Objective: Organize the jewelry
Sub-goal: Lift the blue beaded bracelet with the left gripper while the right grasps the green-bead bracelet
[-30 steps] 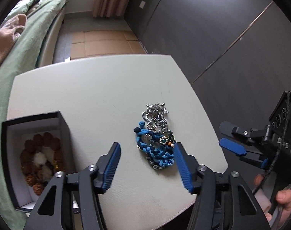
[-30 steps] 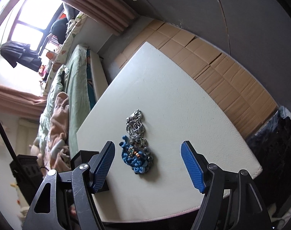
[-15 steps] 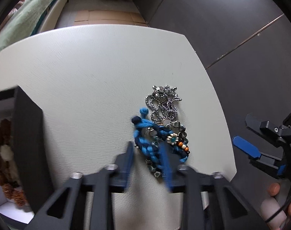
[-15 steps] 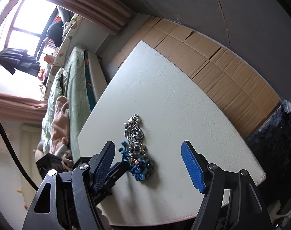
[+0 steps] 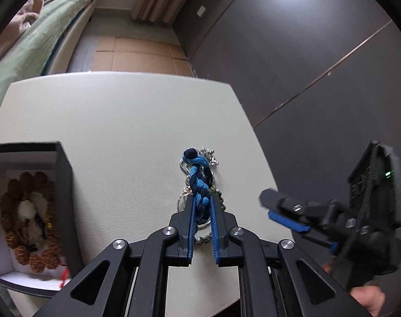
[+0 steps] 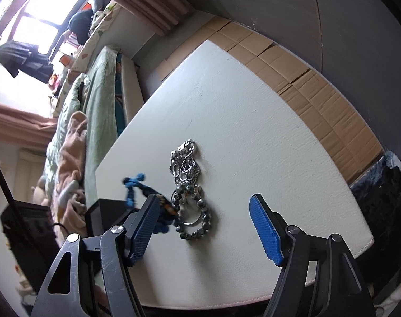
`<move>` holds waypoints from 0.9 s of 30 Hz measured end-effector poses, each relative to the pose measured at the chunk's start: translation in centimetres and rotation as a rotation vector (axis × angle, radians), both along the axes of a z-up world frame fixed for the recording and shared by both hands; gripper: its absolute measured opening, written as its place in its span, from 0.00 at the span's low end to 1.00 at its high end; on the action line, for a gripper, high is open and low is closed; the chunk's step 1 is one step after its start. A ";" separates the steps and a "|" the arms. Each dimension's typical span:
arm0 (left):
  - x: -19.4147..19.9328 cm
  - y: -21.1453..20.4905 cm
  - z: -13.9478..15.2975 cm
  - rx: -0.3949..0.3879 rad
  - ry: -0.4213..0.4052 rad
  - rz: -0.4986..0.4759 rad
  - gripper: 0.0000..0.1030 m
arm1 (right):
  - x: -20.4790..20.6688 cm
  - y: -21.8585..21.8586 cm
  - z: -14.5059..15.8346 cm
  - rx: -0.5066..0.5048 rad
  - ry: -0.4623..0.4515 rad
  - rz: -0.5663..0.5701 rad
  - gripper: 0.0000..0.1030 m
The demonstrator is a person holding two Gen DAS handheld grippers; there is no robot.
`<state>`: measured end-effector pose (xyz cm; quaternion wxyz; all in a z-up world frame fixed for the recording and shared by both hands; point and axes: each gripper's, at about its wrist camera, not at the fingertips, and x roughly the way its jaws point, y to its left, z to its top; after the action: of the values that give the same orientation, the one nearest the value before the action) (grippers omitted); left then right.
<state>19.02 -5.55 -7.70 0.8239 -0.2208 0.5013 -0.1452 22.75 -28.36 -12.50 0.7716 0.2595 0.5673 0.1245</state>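
My left gripper (image 5: 202, 200) is shut on a blue braided bracelet (image 5: 198, 182), lifted a little off the white table (image 5: 116, 121). The bracelet also shows in the right wrist view (image 6: 137, 187), raised at the left. A silver chain (image 6: 185, 161) and a dark beaded bracelet (image 6: 194, 216) lie on the table (image 6: 253, 137) beneath it. My right gripper (image 6: 204, 219) is open and empty, hovering over the table's near edge by the beaded bracelet. In the left wrist view it (image 5: 285, 214) sits to the right, off the table's edge.
A black jewelry box (image 5: 28, 206) with a white lining stands open at the table's left, holding a brown bead bracelet (image 5: 28, 211). A bed with green bedding (image 6: 92, 100) lies beyond the table. Cardboard (image 6: 306, 79) covers the floor. A dark wall (image 5: 293, 52) is on the right.
My left gripper closed on the blue braided bracelet and lifted it off the pile. The chain and beaded bracelet stayed on the table. My right gripper stayed open.
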 end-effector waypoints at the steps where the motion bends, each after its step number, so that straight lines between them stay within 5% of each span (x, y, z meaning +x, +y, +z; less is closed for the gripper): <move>1: 0.0 0.2 0.2 0.004 -0.006 0.005 0.10 | 0.0 0.3 0.0 -0.009 -0.003 0.008 0.69; 8: -0.1 2.4 1.5 -0.002 -0.030 0.052 0.10 | 0.6 2.8 -0.4 -0.128 -0.024 0.085 0.60; 12: 0.3 3.3 2.1 -0.018 -0.031 0.077 0.10 | 1.4 4.3 -1.1 -0.206 -0.013 0.139 0.39; 17: -0.5 4.2 3.0 -0.041 -0.043 0.086 0.10 | 2.0 5.6 -1.8 -0.284 0.000 0.170 0.33; 21: -1.0 5.0 3.1 -0.057 -0.043 0.092 0.10 | 1.8 6.0 -2.2 -0.287 0.011 0.192 0.13; 27: -1.2 6.6 3.5 -0.079 -0.051 0.107 0.10 | 0.3 5.1 -0.5 -0.229 -0.036 0.143 0.10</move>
<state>17.86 1.05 -4.18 0.8335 -0.2761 0.4617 -0.1261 23.09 -23.29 -13.04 0.7954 0.1265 0.5807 0.1184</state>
